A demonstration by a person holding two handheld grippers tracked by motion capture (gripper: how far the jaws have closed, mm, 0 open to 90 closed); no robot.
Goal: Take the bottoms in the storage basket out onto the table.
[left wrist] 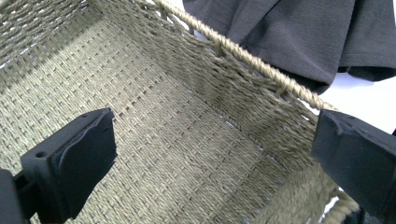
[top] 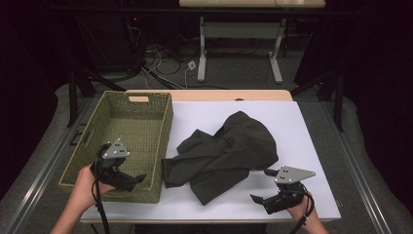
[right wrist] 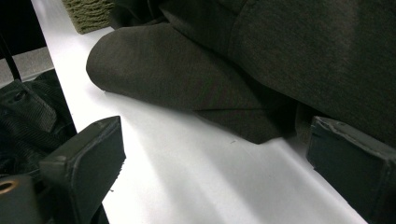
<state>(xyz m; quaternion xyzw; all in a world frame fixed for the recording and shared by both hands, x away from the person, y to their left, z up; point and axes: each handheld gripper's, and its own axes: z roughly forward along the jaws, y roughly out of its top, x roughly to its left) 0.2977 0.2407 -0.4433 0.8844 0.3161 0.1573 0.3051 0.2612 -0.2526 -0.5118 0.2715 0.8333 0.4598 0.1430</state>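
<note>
At the left, the left gripper hangs over the near end of the woven basket, its jaws spread wide and holding nothing. The basket sits on the left of the white table. Just right of it lies the dark garment, crumpled in a heap and touching the basket's outer wall. At the right, the right gripper rests low near the table's front edge, jaws wide apart and empty, pointing at the garment's near fold.

The job looks like getting the garment into the basket. A good grab takes a thick fold, not a thin hem. The heap hides its own shape, so sleeves or a collar cannot be made out.
</note>
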